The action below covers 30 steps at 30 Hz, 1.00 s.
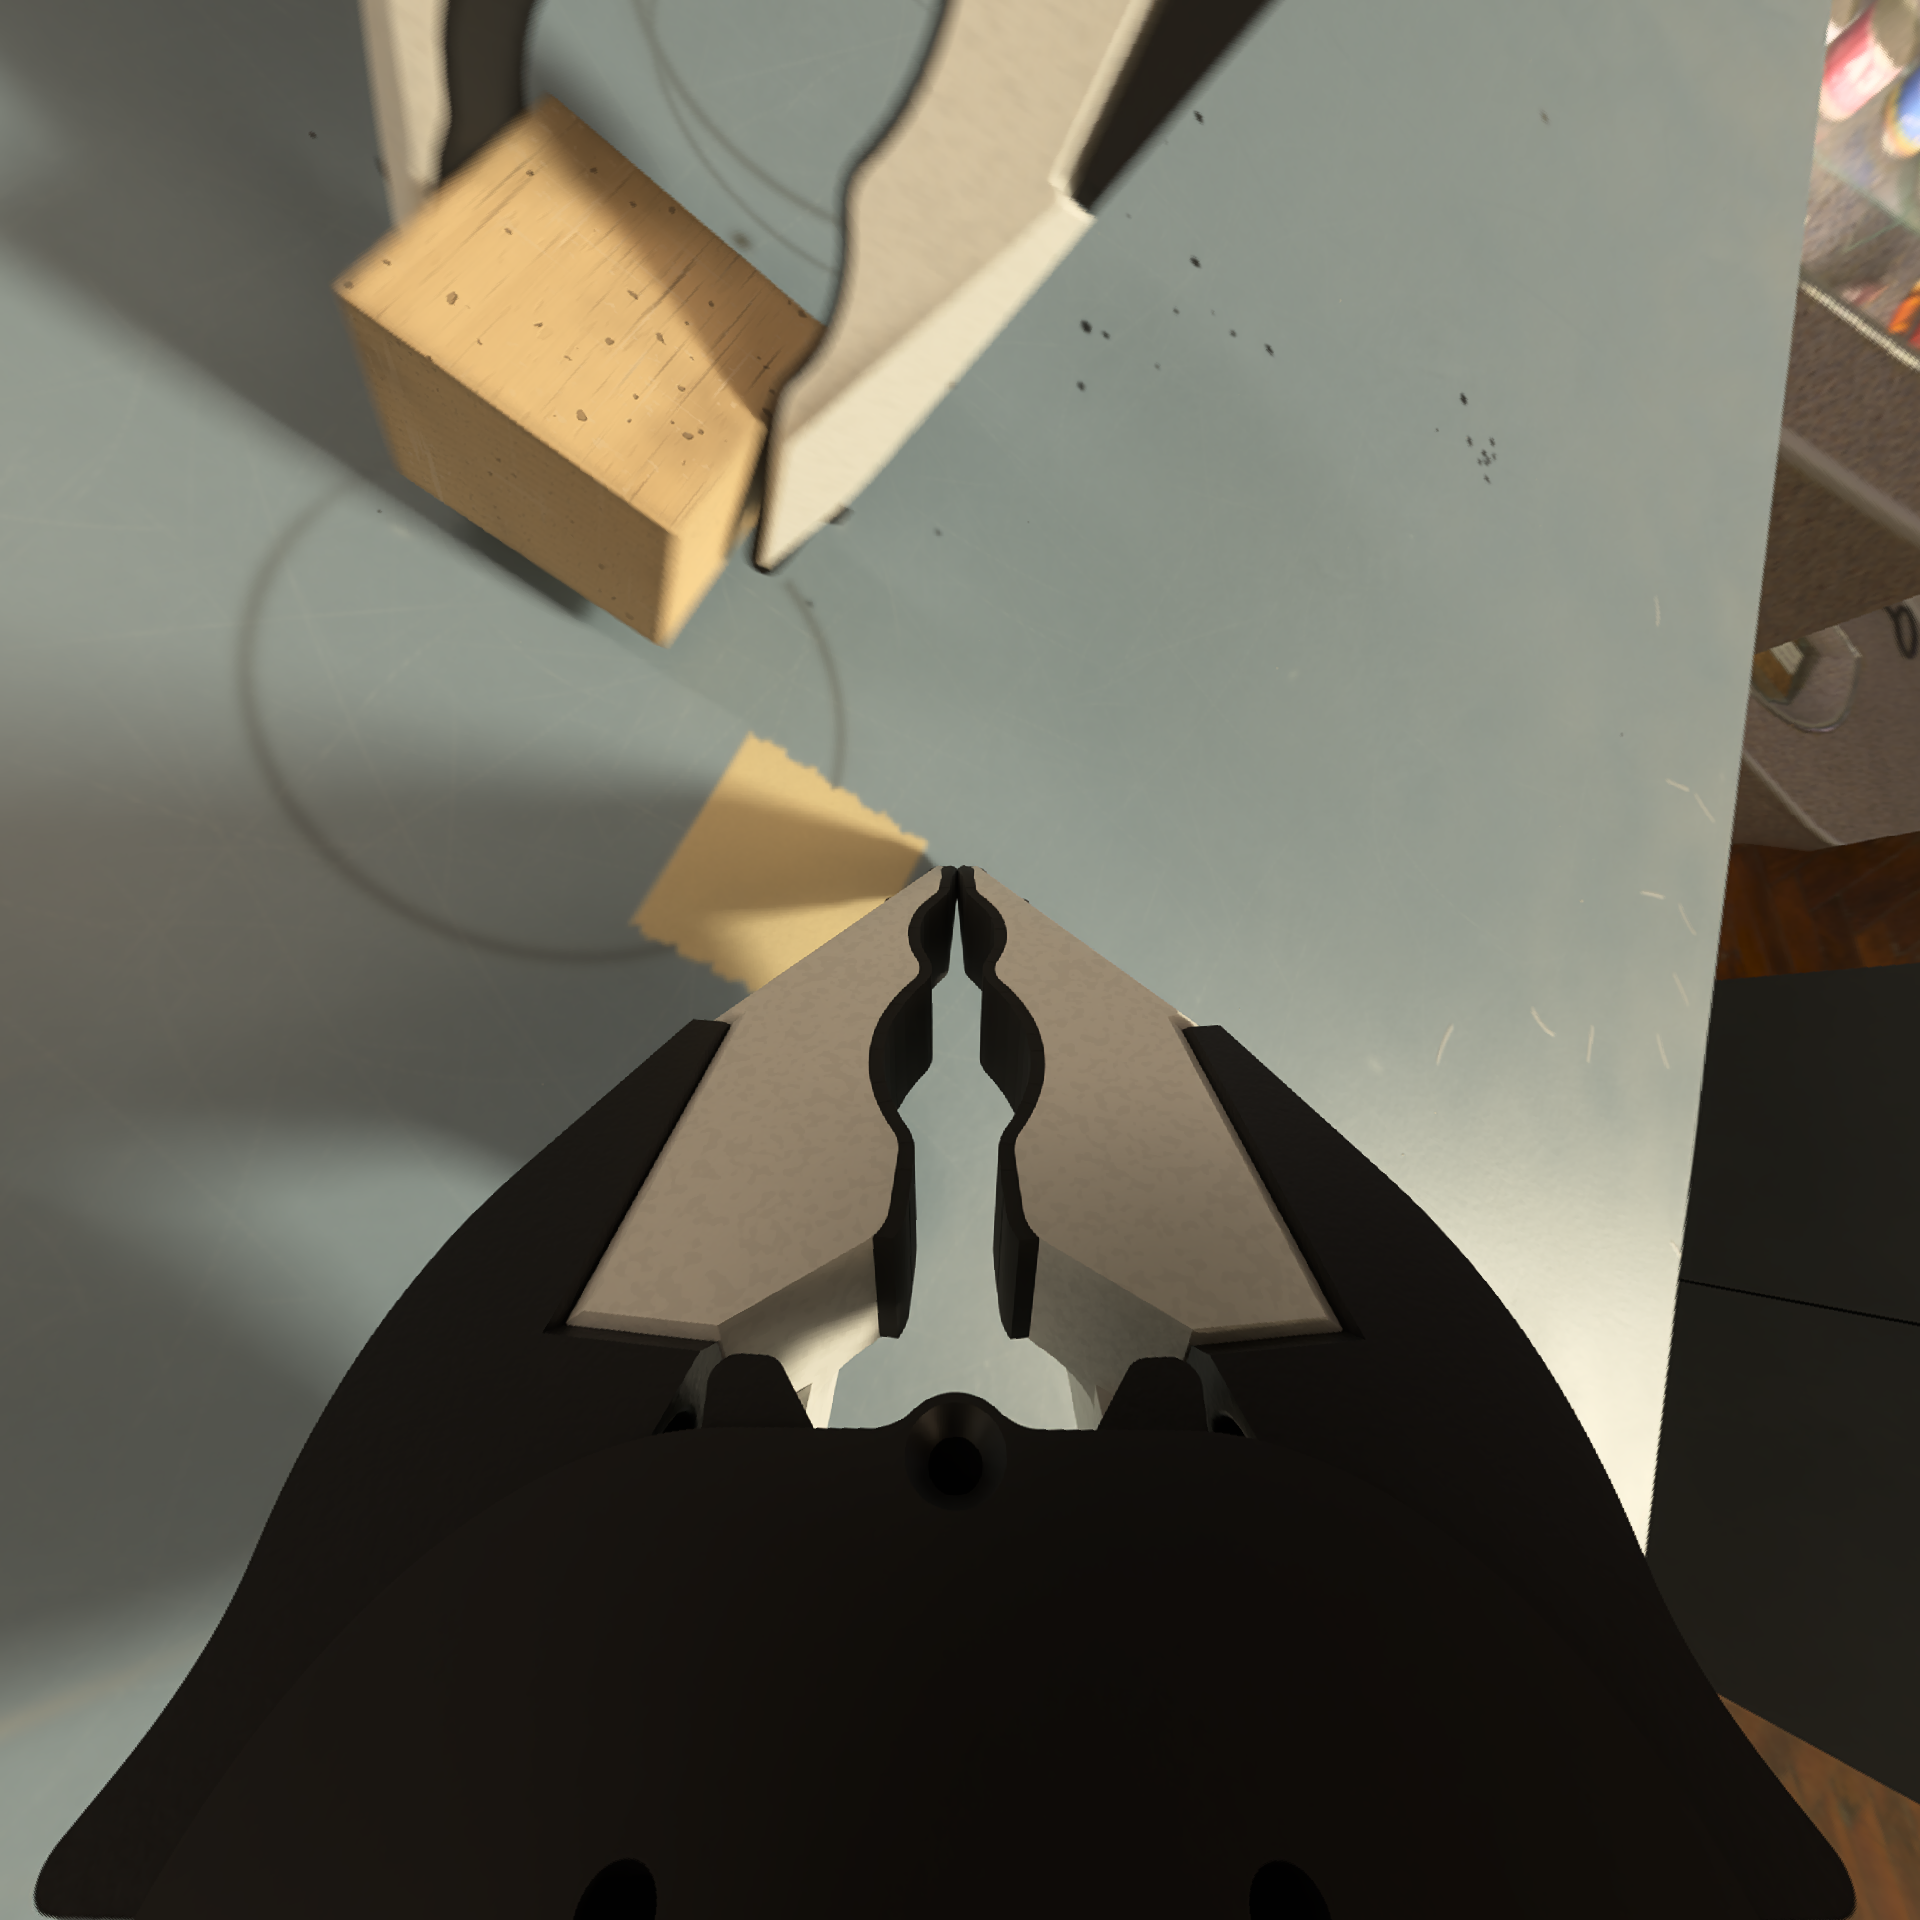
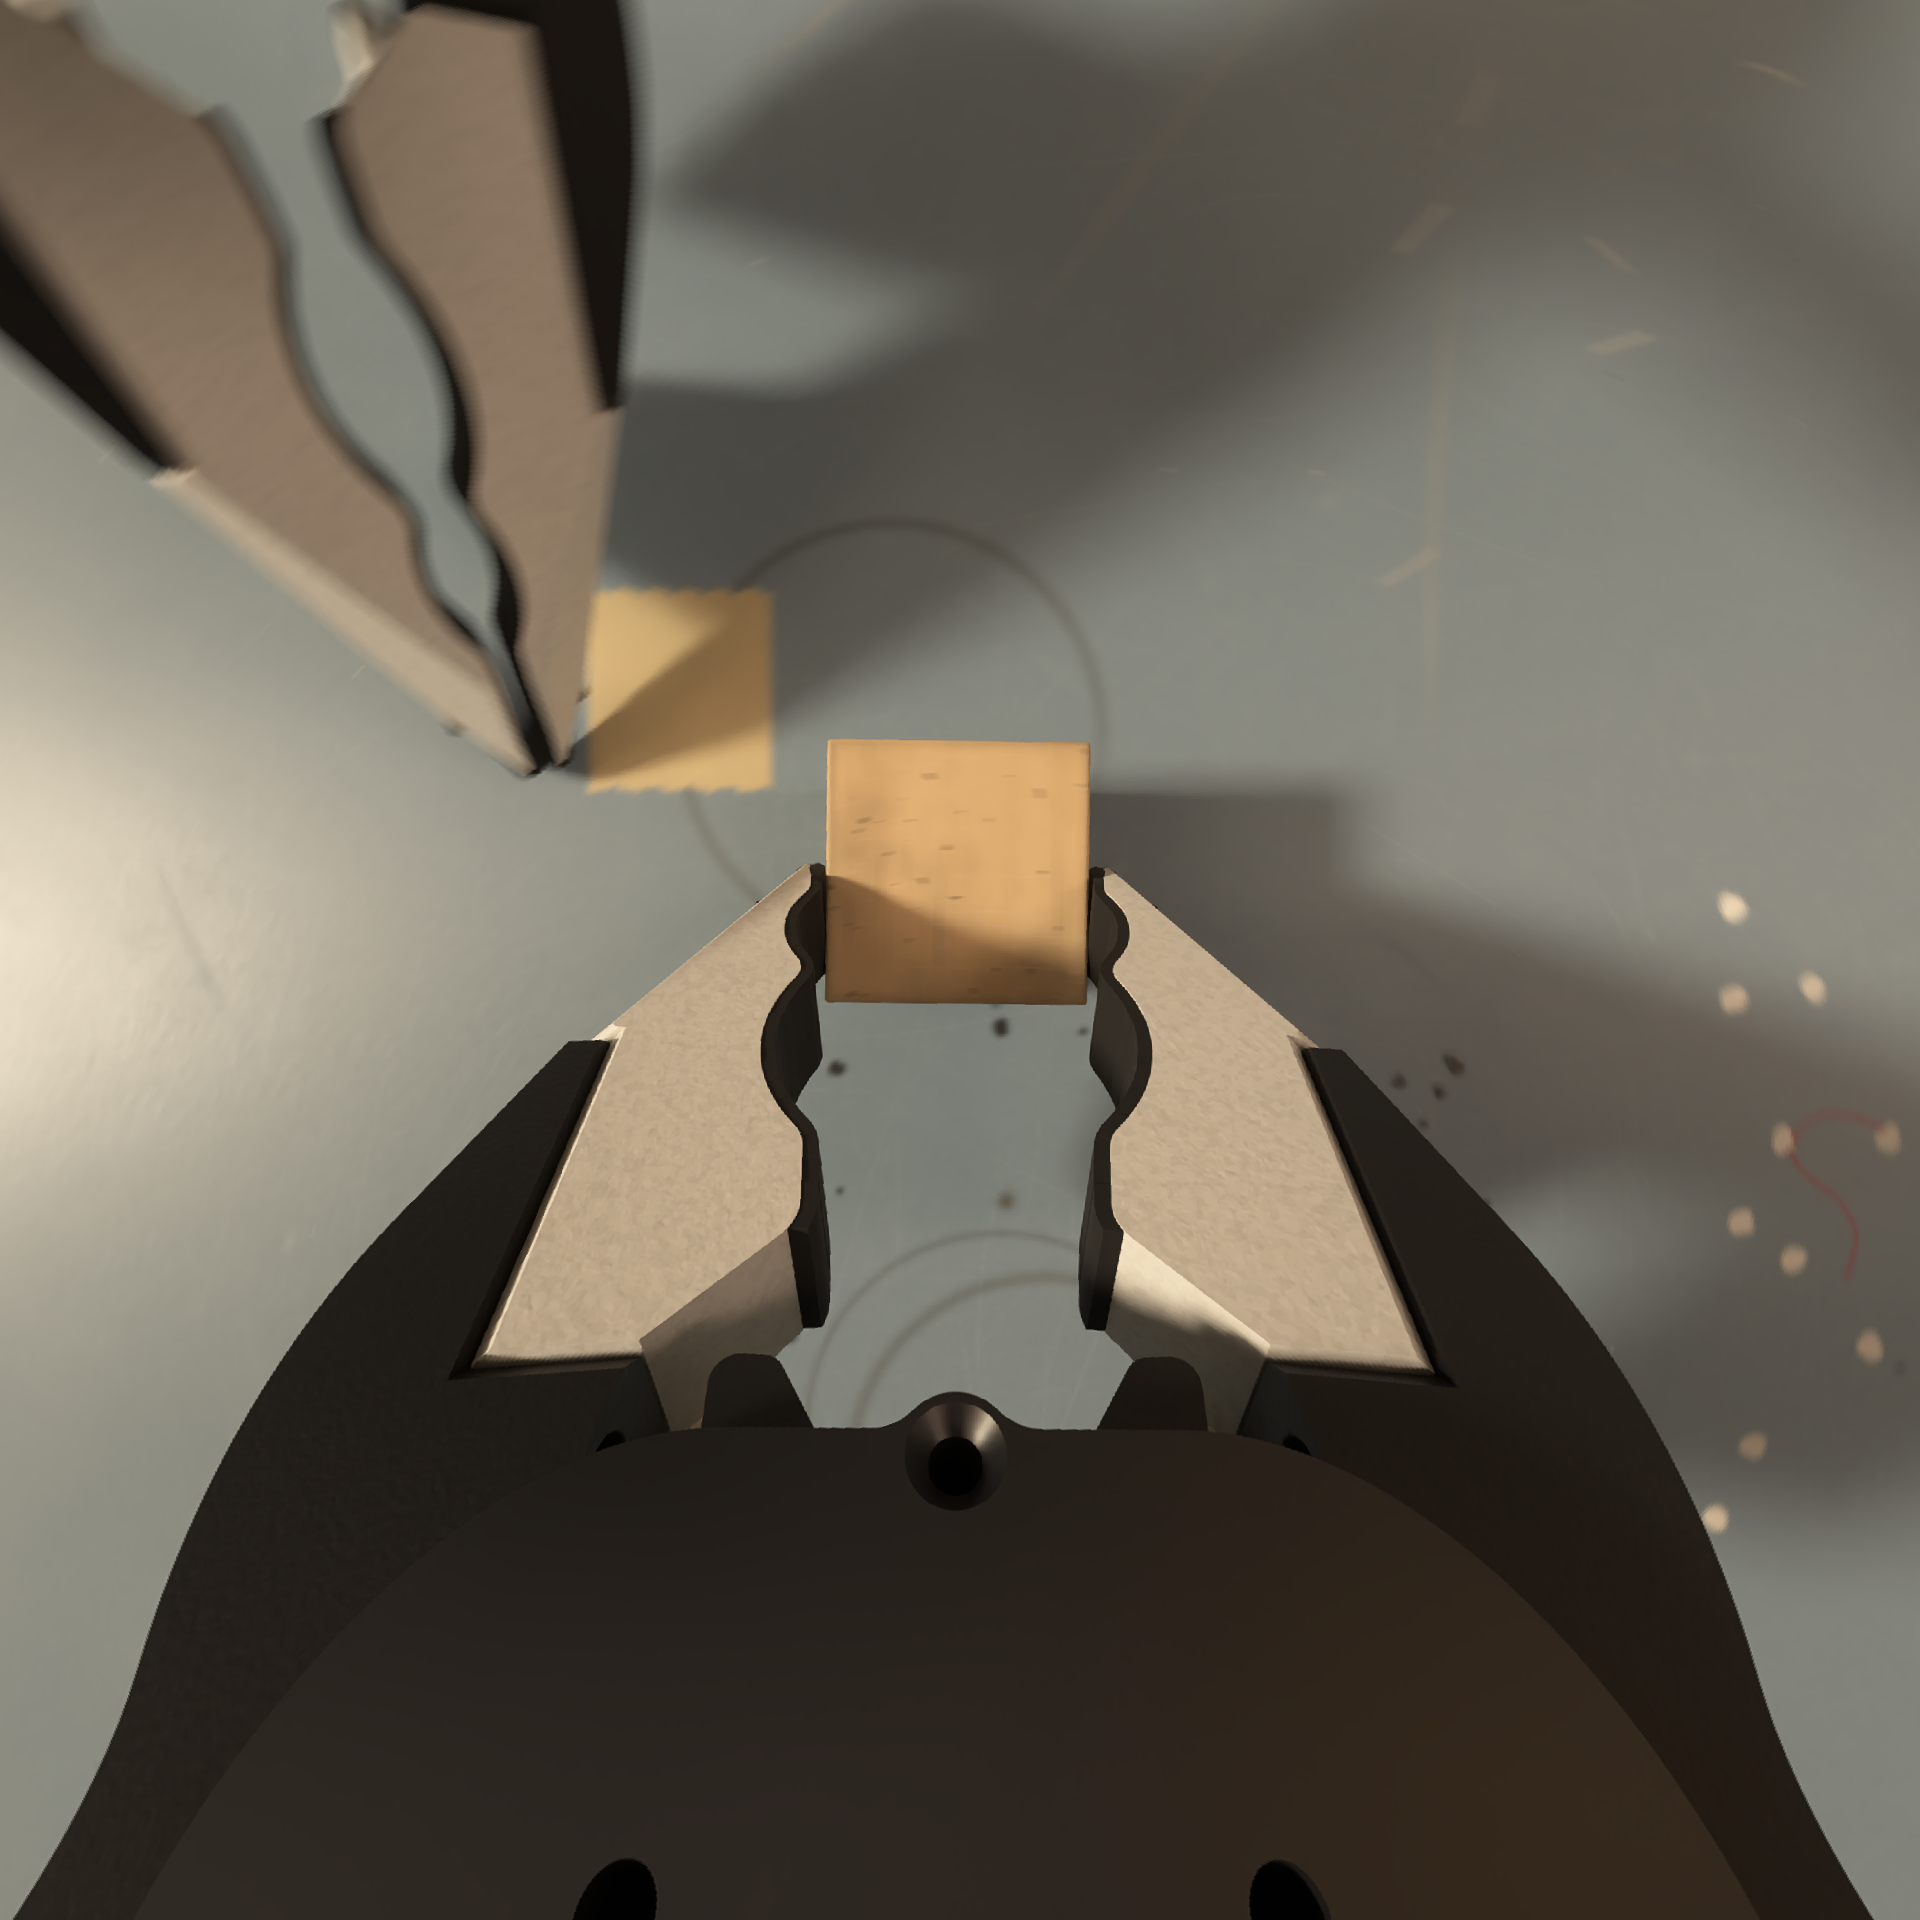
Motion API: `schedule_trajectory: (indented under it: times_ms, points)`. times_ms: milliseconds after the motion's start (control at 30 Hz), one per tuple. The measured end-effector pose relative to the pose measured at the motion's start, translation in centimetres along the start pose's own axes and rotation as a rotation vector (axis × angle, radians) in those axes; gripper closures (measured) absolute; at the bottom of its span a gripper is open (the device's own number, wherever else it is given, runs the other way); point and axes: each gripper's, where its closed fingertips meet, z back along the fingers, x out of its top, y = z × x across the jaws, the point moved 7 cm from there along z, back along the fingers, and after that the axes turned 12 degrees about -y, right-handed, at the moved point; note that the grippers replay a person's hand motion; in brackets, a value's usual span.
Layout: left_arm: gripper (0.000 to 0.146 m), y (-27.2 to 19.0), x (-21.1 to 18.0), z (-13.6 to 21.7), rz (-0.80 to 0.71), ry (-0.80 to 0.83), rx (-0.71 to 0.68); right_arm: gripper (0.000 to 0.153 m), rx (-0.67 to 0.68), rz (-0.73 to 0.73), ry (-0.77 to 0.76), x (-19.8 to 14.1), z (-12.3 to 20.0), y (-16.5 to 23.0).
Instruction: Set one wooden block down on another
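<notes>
In the right wrist view, the right gripper (image 2: 956,925) is seen from behind, its pale fingers (image 2: 675,1122) clamped on a wooden block (image 2: 956,873) that is held between the tips at the frame's centre, its square face turned toward the camera. The held block is lifted off the grey table (image 2: 1351,644) (its shadow falls on the surface toward 3 o'clock). Farther off, toward 10 o'clock from the held block, a second block (image 2: 696,707) is seen lying flat on the table, partly shaded, beside a thin ring mark (image 2: 1081,644) drawn on the surface. The left gripper (image 2: 540,764) is seen reaching in from 11 o'clock, its tips drawn together with nothing between them, just beside the second block's edge.

In the left wrist view, the left gripper (image 1: 958,873) is seen with its tips pressed together and empty. The second block (image 1: 769,862) is partly hidden behind its left finger, at 10 o'clock from the tips. Beyond it, toward 11 o'clock, the held wooden block (image 1: 551,364) is seen gripped by the right gripper (image 1: 582,343) above the table (image 1: 1351,623), well apart from the lower block
</notes>
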Motion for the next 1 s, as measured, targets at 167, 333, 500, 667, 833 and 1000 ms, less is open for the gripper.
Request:
schedule_trajectory:
  times_ms: [167,333,500,667,833,1000]
  points:
    - [0.146,0.2,0.1,0.0,0.038,0.012,-0.020,0.103,0.086,0.133,0.067,0.2,0.1,1.1]
    - [0.146,0.4,0.2,-0.1,0.072,0.015,-0.027,0.103,0.043,0.068,0.002,-0.2,0.1,-0.4]
    - [0.146,0.4,0.4,-0.2,0.080,0.030,-0.028,0.103,-0.030,0.003,-0.005,-0.3,0.2,-2.1]
    - [0.146,0.3,0.3,-0.2,0.087,0.017,-0.019,0.103,0.099,0.161,0.004,0.1,-0.2,1.2]
    - [0.146,0.4,0.4,-0.3,0.091,0.020,-0.029,0.103,-0.016,-0.031,-0.111,-0.6,-0.2,-1.5]
    - [0.146,0.3,0.3,-0.3,0.085,0.013,-0.025,0.103,0.058,0.151,-0.001,-0.7,0.5,1.4]
